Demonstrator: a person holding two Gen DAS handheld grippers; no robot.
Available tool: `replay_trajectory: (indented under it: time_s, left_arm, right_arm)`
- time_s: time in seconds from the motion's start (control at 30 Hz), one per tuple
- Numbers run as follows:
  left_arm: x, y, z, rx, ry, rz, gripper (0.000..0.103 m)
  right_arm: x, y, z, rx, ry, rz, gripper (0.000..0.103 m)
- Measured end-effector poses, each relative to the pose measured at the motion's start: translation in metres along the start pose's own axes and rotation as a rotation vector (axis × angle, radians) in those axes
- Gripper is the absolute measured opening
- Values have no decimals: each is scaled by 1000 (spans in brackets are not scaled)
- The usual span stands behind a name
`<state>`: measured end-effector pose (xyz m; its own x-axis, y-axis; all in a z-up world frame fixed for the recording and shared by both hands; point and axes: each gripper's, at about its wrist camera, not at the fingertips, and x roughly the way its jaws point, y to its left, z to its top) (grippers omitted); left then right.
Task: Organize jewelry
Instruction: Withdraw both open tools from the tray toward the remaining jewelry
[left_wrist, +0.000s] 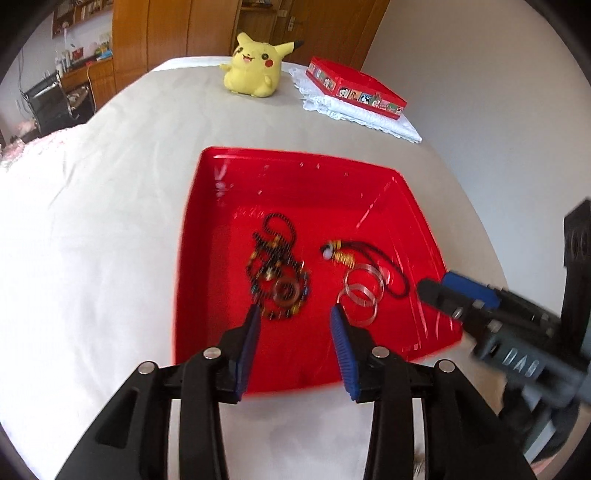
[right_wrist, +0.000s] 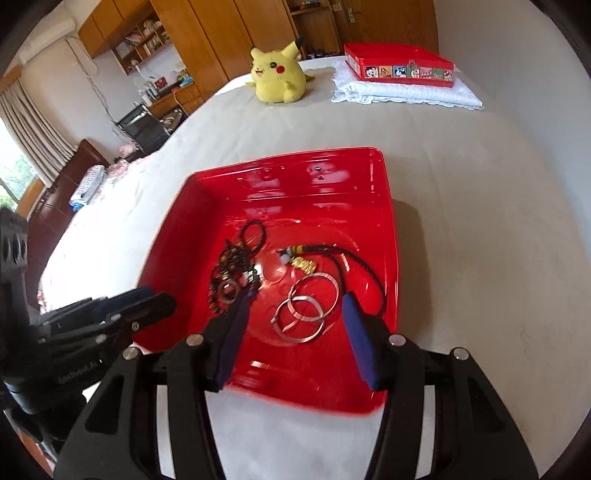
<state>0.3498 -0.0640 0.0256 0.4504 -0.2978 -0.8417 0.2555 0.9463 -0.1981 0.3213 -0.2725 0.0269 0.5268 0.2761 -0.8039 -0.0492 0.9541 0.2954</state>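
Note:
A red tray (left_wrist: 207, 229) (right_wrist: 388, 206) lies on the bed. In it lie a dark beaded necklace (left_wrist: 275, 258) (right_wrist: 231, 269) with a ring, a dark cord necklace (left_wrist: 384, 254) (right_wrist: 354, 262) with gold beads, and silver bangles (left_wrist: 360, 291) (right_wrist: 306, 308). My left gripper (left_wrist: 295, 314) is open over the tray's near part, just short of the beaded necklace. It also shows in the right wrist view (right_wrist: 147, 299). My right gripper (right_wrist: 295, 302) is open, its fingers on either side of the bangles. It also shows in the left wrist view (left_wrist: 437, 286).
A yellow Pikachu plush (left_wrist: 253, 66) (right_wrist: 277, 74) sits at the far end of the bed. A red decorated box (left_wrist: 354, 86) (right_wrist: 399, 66) rests on a folded white cloth (left_wrist: 373, 118) (right_wrist: 406, 92). Wooden wardrobes and a desk stand behind.

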Motion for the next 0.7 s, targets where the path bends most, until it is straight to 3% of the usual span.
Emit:
replay_trajectory:
  time_s: [0.33,0.7]
  left_arm:
    - [-31,11,-77,30,56,60,40]
    - [-28,-5,-143,34,142,11,40]
  right_arm:
    - [-39,2,-59,-35,26,11,52]
    - [-55,-1,-129,-34,88,57,49]
